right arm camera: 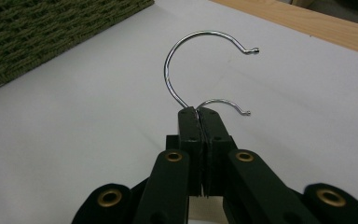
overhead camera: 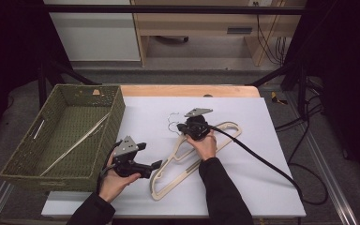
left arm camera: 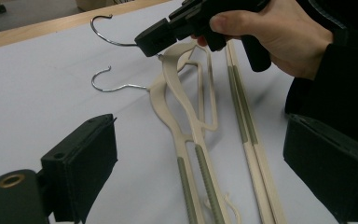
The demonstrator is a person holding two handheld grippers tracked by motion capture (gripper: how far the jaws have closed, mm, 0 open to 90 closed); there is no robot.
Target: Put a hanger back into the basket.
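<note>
**Q:** Right gripper: what state, and what does it hold?

**R:** Jaws pressed together on the chrome wire hook of a cream plastic clothes hanger with green ribbed grip strips. In the right gripper view the hook curves up out of the closed jaw tips; a second wire hook shows just behind them.

**Q:** Position of the hangers?

**R:** Two cream hangers lie overlapped near the middle of the white worktop, hooks toward its far edge, shoulders slanting toward its near edge. In the left gripper view the gripped hook sits higher than the hook of the second hanger, which lies flat on the sheet.

**Q:** Left gripper?

**R:** Jaws stand wide apart with nothing between them, near the worktop's near-left part, just beside the hangers' lower ends.

**Q:** Other items?

**R:** Green woven rectangular basket at the left edge, with one pale hanger lying inside.
</note>
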